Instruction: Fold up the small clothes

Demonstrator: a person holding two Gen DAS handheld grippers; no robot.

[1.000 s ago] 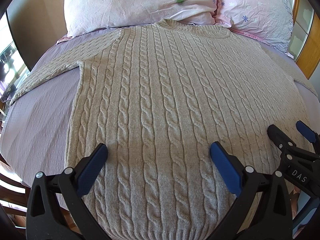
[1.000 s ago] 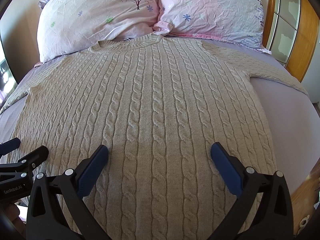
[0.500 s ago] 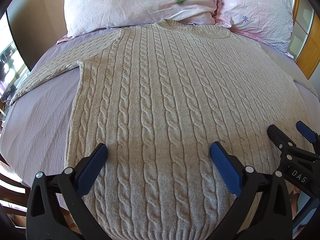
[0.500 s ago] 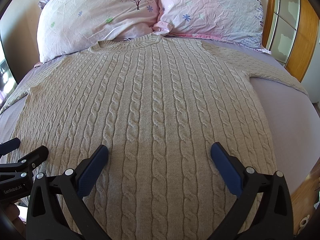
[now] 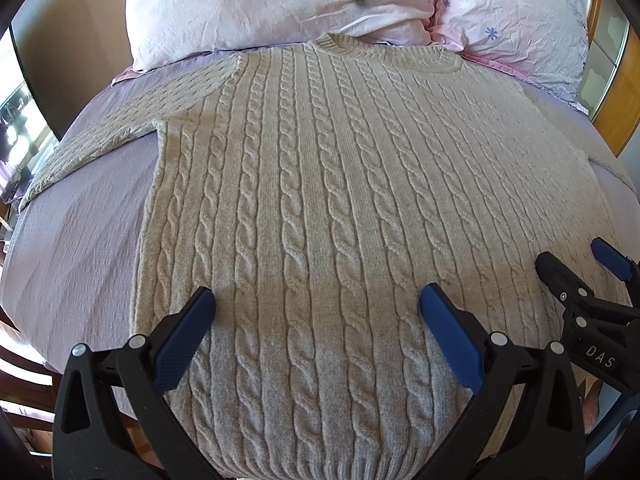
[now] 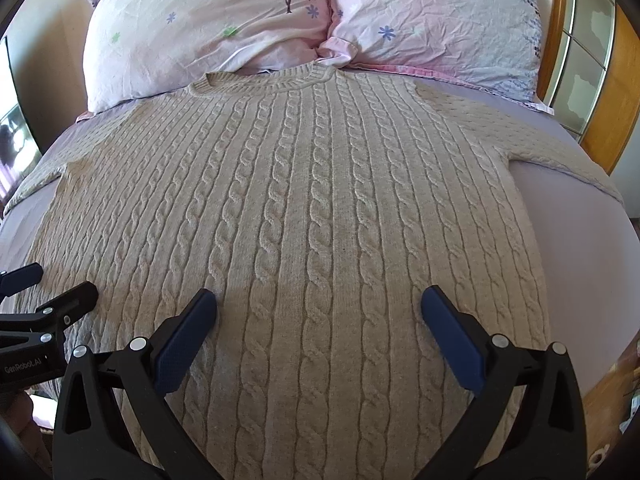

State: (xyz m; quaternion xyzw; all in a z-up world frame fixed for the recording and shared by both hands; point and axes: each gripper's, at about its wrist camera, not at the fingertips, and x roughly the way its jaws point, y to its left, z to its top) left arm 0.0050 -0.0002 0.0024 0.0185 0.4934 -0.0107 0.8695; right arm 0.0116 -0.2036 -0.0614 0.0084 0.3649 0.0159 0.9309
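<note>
A beige cable-knit sweater (image 5: 320,200) lies flat and face up on the bed, collar toward the pillows, both sleeves spread out to the sides. It also fills the right wrist view (image 6: 304,220). My left gripper (image 5: 318,304) is open and empty, hovering over the sweater's lower left part near the hem. My right gripper (image 6: 318,304) is open and empty over the lower right part. The right gripper shows at the right edge of the left wrist view (image 5: 576,264); the left gripper shows at the left edge of the right wrist view (image 6: 52,292).
The sweater lies on a lilac bedsheet (image 5: 80,232). Two pink floral pillows (image 6: 208,28) (image 6: 436,24) lie behind the collar. A wooden headboard frame (image 6: 612,100) stands at the right. The bed's near edge runs under the grippers.
</note>
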